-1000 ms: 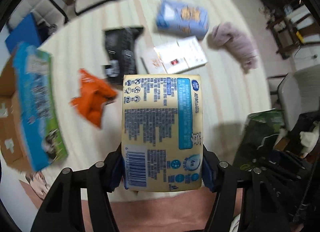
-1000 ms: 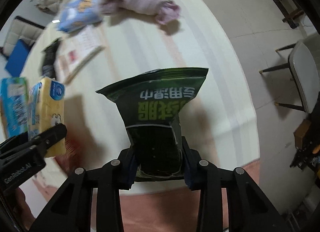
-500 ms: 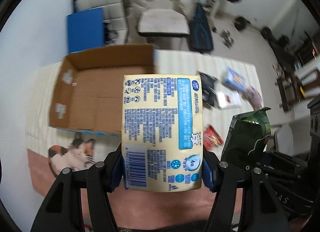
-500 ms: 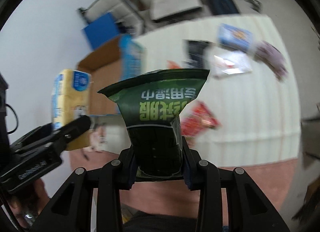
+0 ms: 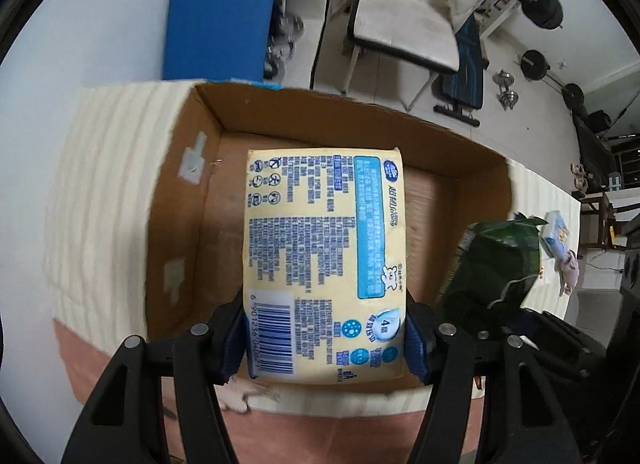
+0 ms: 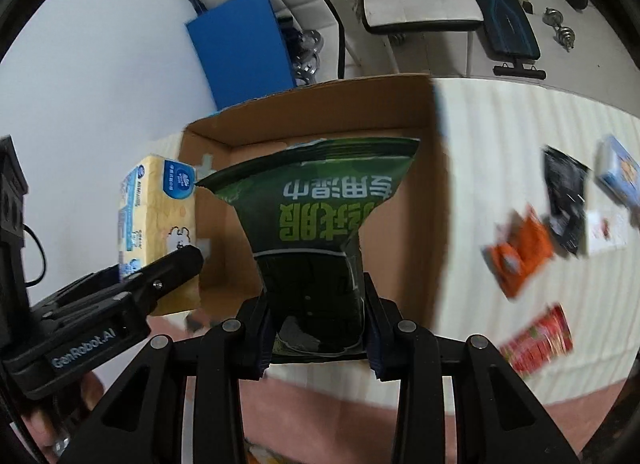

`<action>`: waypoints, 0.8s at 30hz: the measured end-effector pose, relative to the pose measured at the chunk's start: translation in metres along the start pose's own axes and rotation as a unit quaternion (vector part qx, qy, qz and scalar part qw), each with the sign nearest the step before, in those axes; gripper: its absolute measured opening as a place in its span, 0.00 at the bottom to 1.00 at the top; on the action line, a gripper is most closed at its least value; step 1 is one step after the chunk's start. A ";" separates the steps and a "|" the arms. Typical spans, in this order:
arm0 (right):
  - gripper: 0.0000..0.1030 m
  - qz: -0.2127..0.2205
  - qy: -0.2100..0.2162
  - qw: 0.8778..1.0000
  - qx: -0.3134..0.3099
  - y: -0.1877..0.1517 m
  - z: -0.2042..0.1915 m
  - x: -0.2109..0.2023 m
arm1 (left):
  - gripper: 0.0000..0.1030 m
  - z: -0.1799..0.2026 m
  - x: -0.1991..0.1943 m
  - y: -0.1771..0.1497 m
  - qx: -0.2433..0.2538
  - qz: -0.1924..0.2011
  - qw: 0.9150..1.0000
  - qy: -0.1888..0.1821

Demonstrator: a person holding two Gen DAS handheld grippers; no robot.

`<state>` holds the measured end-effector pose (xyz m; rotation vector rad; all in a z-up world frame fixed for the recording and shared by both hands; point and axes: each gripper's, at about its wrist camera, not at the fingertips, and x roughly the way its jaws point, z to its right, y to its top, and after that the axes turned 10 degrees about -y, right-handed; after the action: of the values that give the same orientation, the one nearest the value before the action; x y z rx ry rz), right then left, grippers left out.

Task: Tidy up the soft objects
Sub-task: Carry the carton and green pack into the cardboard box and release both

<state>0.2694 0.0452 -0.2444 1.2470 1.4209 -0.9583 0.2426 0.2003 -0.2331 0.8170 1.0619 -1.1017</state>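
Observation:
My left gripper (image 5: 325, 338) is shut on a yellow tissue pack (image 5: 325, 260) with blue print and holds it above the open cardboard box (image 5: 180, 192). The pack also shows at the left of the right wrist view (image 6: 160, 216). My right gripper (image 6: 318, 334) is shut on a dark green bag (image 6: 316, 220) with white and green characters, held over the same box (image 6: 424, 184). The green bag shows at the right of the left wrist view (image 5: 496, 264). The box floor looks bare where it shows.
The box sits on a cream striped tablecloth (image 6: 520, 136). On the cloth to the right lie an orange packet (image 6: 520, 256), a red packet (image 6: 538, 338), a black bag (image 6: 568, 200) and a blue pack (image 6: 618, 172). Beyond the table stand a blue mat (image 5: 220, 12) and a chair (image 5: 404, 24).
Both grippers have swung left from the scattered items to the cardboard box, still holding the tissue pack and the green bag. The box now fills the view under both.

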 end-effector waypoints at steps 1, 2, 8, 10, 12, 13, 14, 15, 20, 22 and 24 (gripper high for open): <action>0.38 -0.008 -0.010 1.000 -0.003 0.012 -0.006 0.020 | 0.59 -0.008 0.012 0.011 -0.002 -0.016 1.000 -0.006; 0.37 -0.013 -0.015 1.000 -0.002 0.019 -0.013 0.030 | 0.59 -0.016 0.027 0.023 -0.008 -0.036 0.999 -0.018; 0.37 -0.043 -0.051 0.998 -0.002 0.048 -0.027 0.090 | 0.59 -0.037 0.081 0.057 -0.004 -0.096 0.995 -0.032; 0.37 -0.047 -0.066 0.997 -0.007 0.053 -0.030 0.102 | 0.59 -0.037 0.089 0.062 -0.002 -0.102 0.994 -0.037; 0.37 -0.051 -0.071 0.996 -0.005 0.058 -0.029 0.112 | 0.59 -0.036 0.095 0.067 0.003 -0.108 0.993 -0.046; 0.37 -0.052 -0.074 0.996 -0.004 0.060 -0.030 0.116 | 0.60 -0.035 0.098 0.069 0.008 -0.110 0.993 -0.049; 0.37 -0.053 -0.076 0.996 -0.003 0.063 -0.032 0.117 | 0.60 -0.033 0.099 0.069 0.015 -0.108 0.993 -0.046; 0.38 -0.054 -0.078 0.995 -0.008 0.064 -0.035 0.119 | 0.60 -0.030 0.098 0.070 0.021 -0.105 0.993 -0.044; 0.83 -0.060 -0.079 0.995 -0.021 0.061 -0.033 0.120 | 0.83 -0.019 0.086 0.068 0.066 -0.085 0.994 0.002; 0.94 -0.059 -0.090 0.994 -0.033 0.059 -0.038 0.114 | 0.92 -0.019 0.081 0.064 0.072 -0.079 0.994 0.007; 0.94 -0.062 -0.102 0.992 -0.037 0.056 -0.040 0.111 | 0.93 -0.021 0.076 0.059 0.072 -0.068 0.995 0.020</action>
<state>0.3186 0.1166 -0.3420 0.9856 1.3712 -1.0742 0.3015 0.2133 -0.3114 0.8945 1.0943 -1.2928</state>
